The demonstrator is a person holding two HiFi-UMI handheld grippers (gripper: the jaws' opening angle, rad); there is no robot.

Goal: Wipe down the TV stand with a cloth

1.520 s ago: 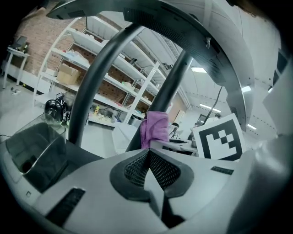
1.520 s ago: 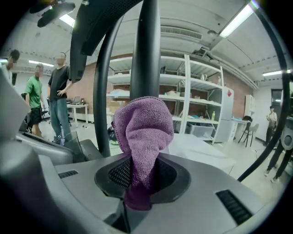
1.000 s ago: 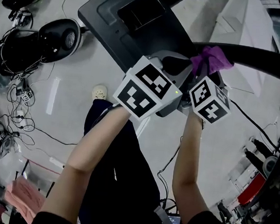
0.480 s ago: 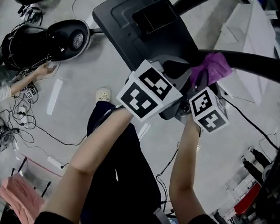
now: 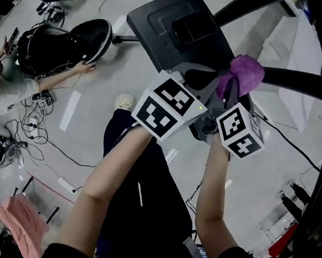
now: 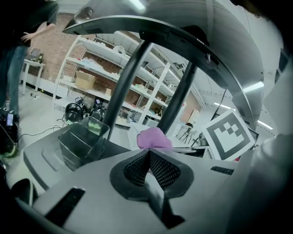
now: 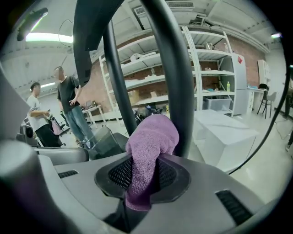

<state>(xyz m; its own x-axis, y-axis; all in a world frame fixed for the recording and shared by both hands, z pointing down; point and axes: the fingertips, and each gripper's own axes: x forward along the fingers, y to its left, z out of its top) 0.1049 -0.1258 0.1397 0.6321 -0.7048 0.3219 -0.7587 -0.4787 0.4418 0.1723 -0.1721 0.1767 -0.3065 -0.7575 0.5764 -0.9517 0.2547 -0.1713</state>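
Cloth [image 7: 151,137] gripped by right fingers [image 7: 116,176] touches stand pole [image 7: 178,91] above floor [image 5: 85,140]; left fingers [image 6: 135,167] closed.

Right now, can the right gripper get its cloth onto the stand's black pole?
Likely yes: the right gripper, shut on the purple cloth, sits right beside the black pole, with nothing visible between them.

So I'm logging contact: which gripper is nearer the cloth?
Right. The right gripper is clamped on the cloth; the left gripper, shut and empty, sits just beside it.
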